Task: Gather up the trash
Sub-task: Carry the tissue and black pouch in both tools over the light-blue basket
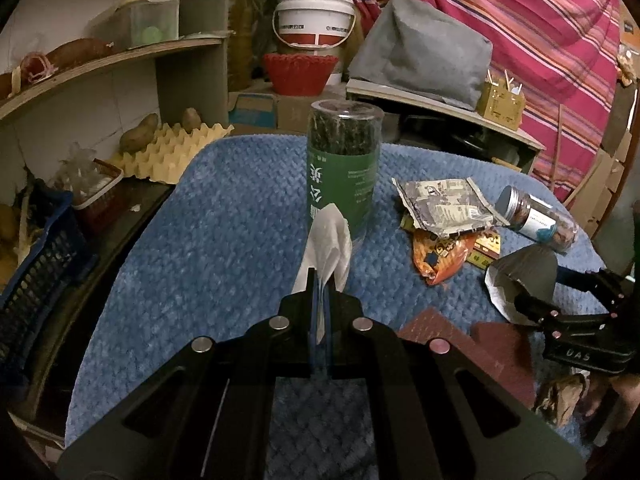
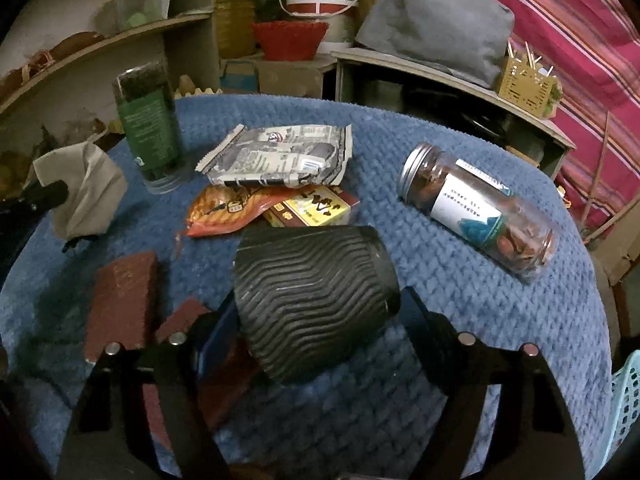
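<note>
My left gripper (image 1: 320, 280) is shut on a crumpled white tissue (image 1: 330, 236), held above the blue cloth-covered table (image 1: 200, 248); the tissue also shows in the right wrist view (image 2: 84, 192). My right gripper (image 2: 316, 304) is shut on a black ribbed paper cup (image 2: 312, 300), held on its side; the cup also shows in the left wrist view (image 1: 524, 276). On the table lie a silver printed wrapper (image 2: 276, 156), an orange snack wrapper (image 2: 228, 212) and a small yellow-red box (image 2: 316, 210).
A tall green tea jar (image 1: 344, 168) stands mid-table. A clear jar with a silver lid (image 2: 480, 208) lies on its side at the right. Dark red blocks (image 2: 120, 300) lie near the front. Shelves, an egg tray (image 1: 168, 152) and a blue crate (image 1: 36, 280) are at the left.
</note>
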